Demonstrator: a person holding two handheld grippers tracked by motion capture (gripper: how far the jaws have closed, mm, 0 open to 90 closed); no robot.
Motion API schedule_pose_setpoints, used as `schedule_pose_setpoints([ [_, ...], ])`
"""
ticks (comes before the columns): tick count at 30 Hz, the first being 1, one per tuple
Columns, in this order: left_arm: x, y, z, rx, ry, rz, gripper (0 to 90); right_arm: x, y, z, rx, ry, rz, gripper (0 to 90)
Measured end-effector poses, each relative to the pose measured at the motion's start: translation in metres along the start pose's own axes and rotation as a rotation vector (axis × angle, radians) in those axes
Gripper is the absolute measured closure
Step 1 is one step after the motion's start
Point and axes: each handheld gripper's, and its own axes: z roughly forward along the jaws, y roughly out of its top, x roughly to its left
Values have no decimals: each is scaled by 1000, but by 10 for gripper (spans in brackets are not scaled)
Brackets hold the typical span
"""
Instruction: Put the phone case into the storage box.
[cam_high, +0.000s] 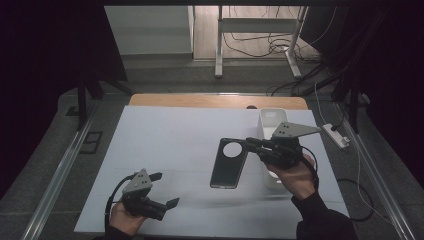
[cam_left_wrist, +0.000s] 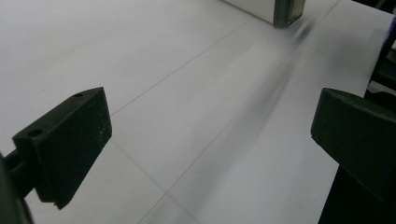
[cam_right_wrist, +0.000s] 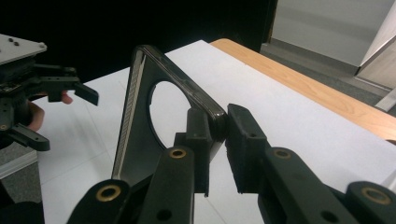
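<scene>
Item: phone case (cam_high: 229, 163), just left of the white bin (cam_high: 272, 120), pinched by one edge in my right gripper (cam_high: 248, 144); left gripper (cam_high: 162, 188) released, empty; risk I note: thin grip, case may pivot, drop.

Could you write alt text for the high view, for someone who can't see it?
A person's right gripper holds a dark phone case with a round hole above a white table. The left gripper is open near the table's front edge, holding nothing. A white bin stands behind the right hand.
</scene>
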Motion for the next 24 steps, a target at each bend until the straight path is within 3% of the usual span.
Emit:
schedule_pose_setpoints([
  [7,6,-19,-17,17,65,-61,0,-8,8,-4,-5,-18,6,790],
  [13,9,-27,-25,27,96,-86,0,-16,12,-4,-3,-29,22,790],
  [24,12,-39,-35,37,124,-125,0,-30,21,-9,-12,-59,26,790],
])
